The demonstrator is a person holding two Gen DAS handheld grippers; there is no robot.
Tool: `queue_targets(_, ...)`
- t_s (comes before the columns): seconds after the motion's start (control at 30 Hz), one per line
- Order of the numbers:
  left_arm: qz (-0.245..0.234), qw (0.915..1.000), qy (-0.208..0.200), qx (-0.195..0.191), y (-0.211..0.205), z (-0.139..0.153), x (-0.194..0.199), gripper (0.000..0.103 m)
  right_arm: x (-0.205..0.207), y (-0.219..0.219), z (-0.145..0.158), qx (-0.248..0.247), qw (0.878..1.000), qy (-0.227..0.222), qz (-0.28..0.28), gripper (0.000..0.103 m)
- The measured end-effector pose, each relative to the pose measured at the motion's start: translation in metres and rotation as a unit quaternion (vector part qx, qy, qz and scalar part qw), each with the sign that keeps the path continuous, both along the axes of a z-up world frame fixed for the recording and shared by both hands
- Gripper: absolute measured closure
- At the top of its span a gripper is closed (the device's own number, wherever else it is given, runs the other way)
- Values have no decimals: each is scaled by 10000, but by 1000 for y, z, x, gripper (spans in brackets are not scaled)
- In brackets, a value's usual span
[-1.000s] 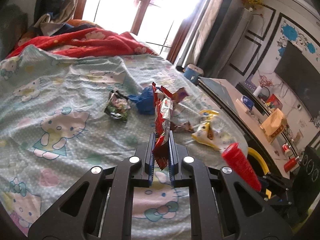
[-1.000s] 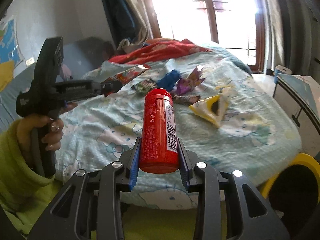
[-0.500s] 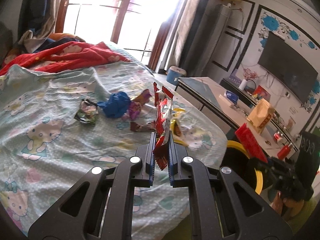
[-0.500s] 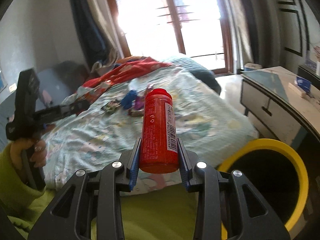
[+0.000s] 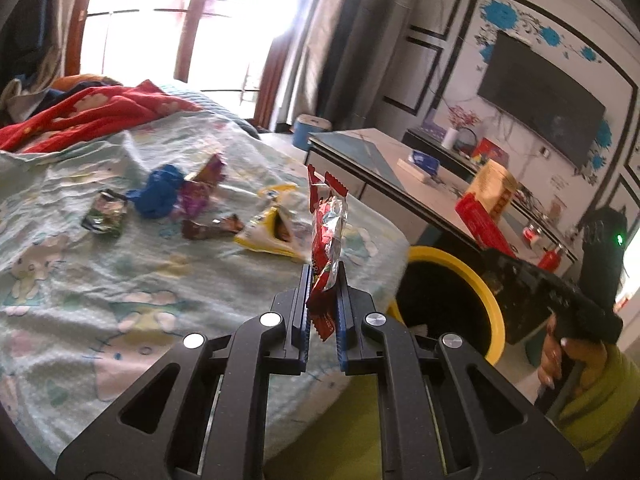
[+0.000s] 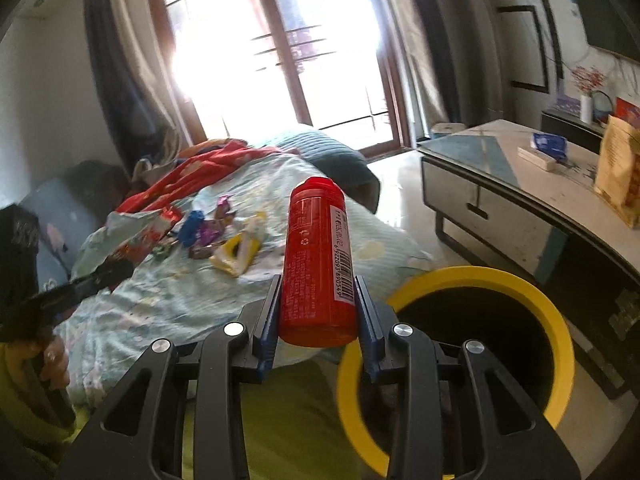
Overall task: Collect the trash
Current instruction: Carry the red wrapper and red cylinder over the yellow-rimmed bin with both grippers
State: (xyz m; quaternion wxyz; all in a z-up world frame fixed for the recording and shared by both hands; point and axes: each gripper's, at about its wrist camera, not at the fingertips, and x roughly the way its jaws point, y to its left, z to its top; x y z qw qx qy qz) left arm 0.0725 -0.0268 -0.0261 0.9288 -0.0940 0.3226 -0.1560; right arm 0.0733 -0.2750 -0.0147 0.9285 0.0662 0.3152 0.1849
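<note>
— Both grippers have swung from the bed (image 5: pixel 100 288) toward the yellow-rimmed bin (image 6: pixel 516 284).
— Holding what?
— Left gripper (image 5: pixel 323 280) pinches a red snack wrapper (image 5: pixel 326 232); right gripper (image 6: pixel 317 292) clamps a red barcoded bottle (image 6: pixel 316 264), digits partly legible.

A rumpled red blanket with pale flower prints (image 5: pixel 100 110) lies at ten o'clock on the bed, over a pale blue cartoon-cat sheet (image 5: pixel 80 280). A tall wood-framed window (image 6: pixel 276 52), blown out with daylight, fills twelve o'clock, with grey-brown curtains (image 5: pixel 320 52) beside it. At three o'clock stands a long low cabinet with a pale glossy top (image 6: pixel 520 184); on it rest a blue packet (image 6: pixel 548 142) and a tan paper bag (image 6: pixel 618 172). A dark flat wall television (image 5: pixel 540 100) hangs at two o'clock, ringed by blue flower decals (image 5: pixel 496 12).
</note>
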Motion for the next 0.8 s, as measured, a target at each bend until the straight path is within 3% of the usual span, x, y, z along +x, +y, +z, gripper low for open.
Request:
queue_targets(0.57, -1014, 9933, 41, 556, -80, -24, -7, 97, 6, -75, -25, 222, 9932, 324, -1092, 71)
queue_targets(0.8, -1233, 9900, 76, 674, -103, -28, -4, 97, 5, -91, -33, -28, 9902, 338, -1351, 71)
